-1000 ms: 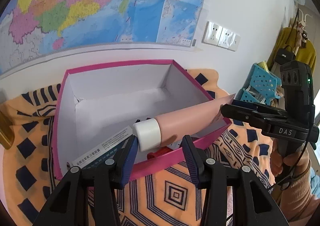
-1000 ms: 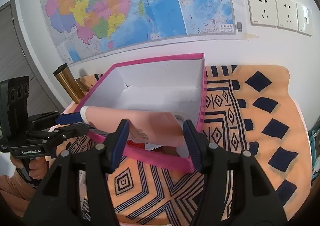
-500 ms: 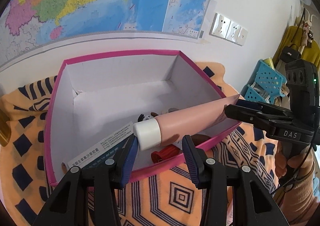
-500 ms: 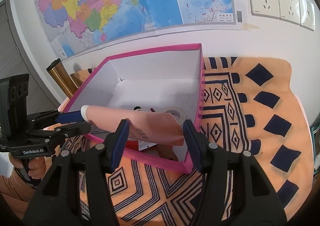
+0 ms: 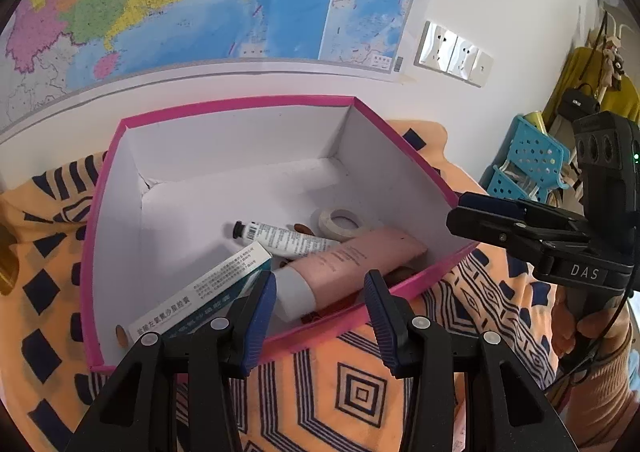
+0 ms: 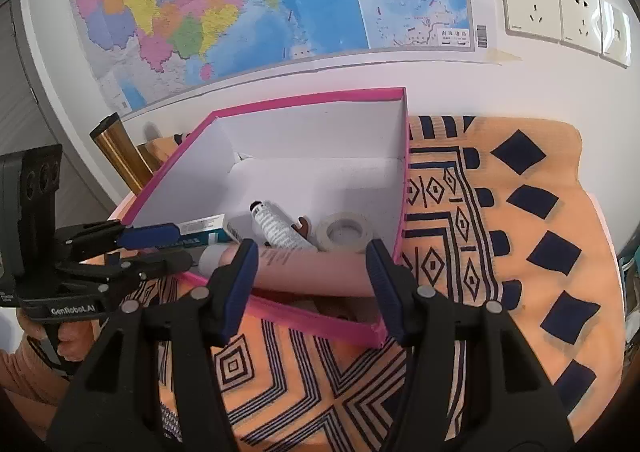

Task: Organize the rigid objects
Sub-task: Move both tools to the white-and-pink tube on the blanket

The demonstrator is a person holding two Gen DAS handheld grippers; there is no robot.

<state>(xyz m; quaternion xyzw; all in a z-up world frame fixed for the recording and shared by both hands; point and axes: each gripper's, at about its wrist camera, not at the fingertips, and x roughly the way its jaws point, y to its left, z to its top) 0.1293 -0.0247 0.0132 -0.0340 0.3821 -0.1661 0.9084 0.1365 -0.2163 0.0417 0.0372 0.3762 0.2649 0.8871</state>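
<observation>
A pink tube with a white cap [image 5: 344, 264] lies inside the pink-rimmed white box [image 5: 236, 103], at its near right corner; it also shows in the right wrist view [image 6: 312, 272]. My left gripper [image 5: 320, 300] is open, its fingers either side of the cap without touching it. My right gripper [image 6: 312, 276] is open at the box's [image 6: 304, 97] near wall, above the tube. In the box also lie a teal-and-white carton [image 5: 200, 296], a small white tube [image 5: 280, 238] and a tape roll [image 5: 340, 221].
The box stands on an orange cloth with dark blue patterns [image 6: 500, 252]. A gold cylinder [image 6: 120, 151] stands left of the box. A blue perforated basket [image 5: 528, 163] is at the right. A map and sockets hang on the wall behind.
Both grippers opened and let go of the pink tube. It dropped from above the box rim into the box. Both cameras now look more steeply down into the box.
</observation>
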